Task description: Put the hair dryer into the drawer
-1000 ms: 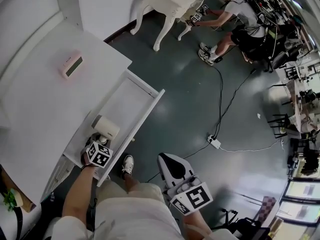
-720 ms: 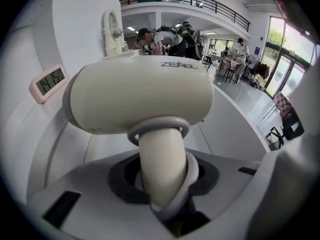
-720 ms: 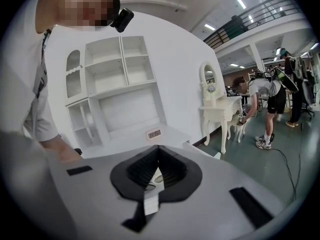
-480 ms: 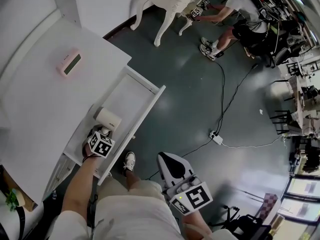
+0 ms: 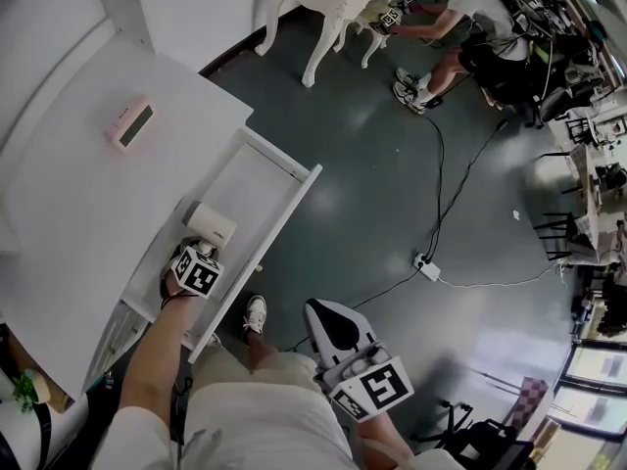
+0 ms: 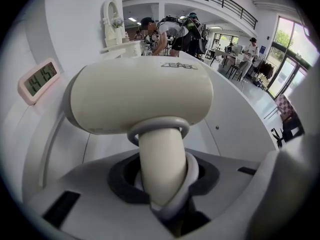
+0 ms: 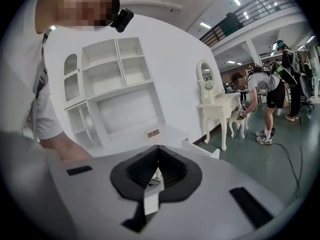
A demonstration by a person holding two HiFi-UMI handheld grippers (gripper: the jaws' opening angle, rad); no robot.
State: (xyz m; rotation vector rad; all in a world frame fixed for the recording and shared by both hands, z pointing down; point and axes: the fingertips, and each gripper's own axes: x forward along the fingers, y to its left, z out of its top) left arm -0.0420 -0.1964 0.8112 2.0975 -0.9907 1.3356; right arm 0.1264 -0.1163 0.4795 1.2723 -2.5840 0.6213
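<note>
The white table (image 5: 88,194) fills the left of your head view, and its drawer (image 5: 250,184) stands pulled out toward the middle of the frame, with a pink clock (image 5: 129,123) well apart on the tabletop at upper left. The hair dryer (image 5: 211,225) sits low over the near end of that drawer. Against the frame of a second ago, it and your left gripper (image 5: 199,262) have eased slightly further along the drawer and a little lower. So I judge that you are in the last stretch of the placing, with only the set-down and release left. In the left gripper view the jaws stand part-way apart and clamp the dryer's handle (image 6: 160,169), with its cream barrel filling the frame above them. Whether the barrel already touches the drawer floor cannot be told. Your right gripper (image 5: 333,326) waits at lower centre over your lap, its jaws together and nothing between them.
</note>
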